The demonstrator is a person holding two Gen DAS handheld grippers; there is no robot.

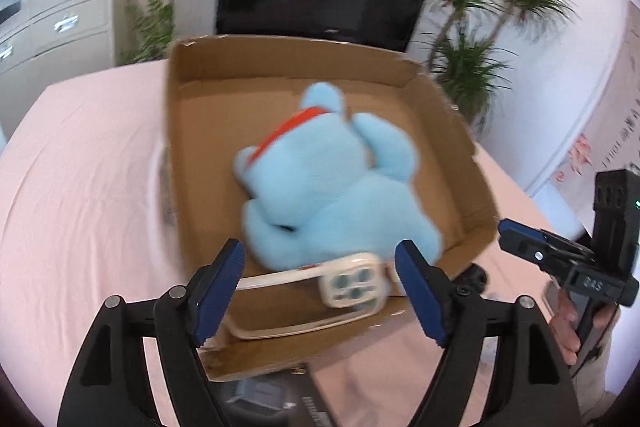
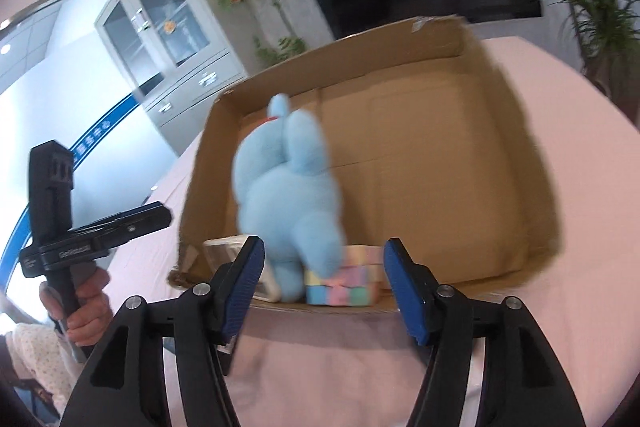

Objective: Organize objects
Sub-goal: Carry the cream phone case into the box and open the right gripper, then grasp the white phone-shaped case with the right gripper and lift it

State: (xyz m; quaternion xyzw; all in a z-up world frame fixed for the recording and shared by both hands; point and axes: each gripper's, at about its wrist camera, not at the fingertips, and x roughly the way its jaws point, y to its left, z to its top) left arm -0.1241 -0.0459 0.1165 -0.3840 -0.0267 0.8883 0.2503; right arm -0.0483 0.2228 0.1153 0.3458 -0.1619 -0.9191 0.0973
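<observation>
Blue plush toy [image 1: 332, 183] in cardboard box [image 1: 248, 75] — both grippers agape

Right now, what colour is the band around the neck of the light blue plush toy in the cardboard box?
Red-orange; the band on the light blue plush toy shows best in the left wrist view.

Plush toy [image 1: 332, 183] in box [image 1: 208, 95], on table [image 1: 80, 167].

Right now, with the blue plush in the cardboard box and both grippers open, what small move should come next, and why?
Probably draw both grippers back from the box. The blue plush lies blurred inside the cardboard box, past the left gripper and right gripper, whose pads touch nothing. It seems released, so the hands are free for another item.
</observation>
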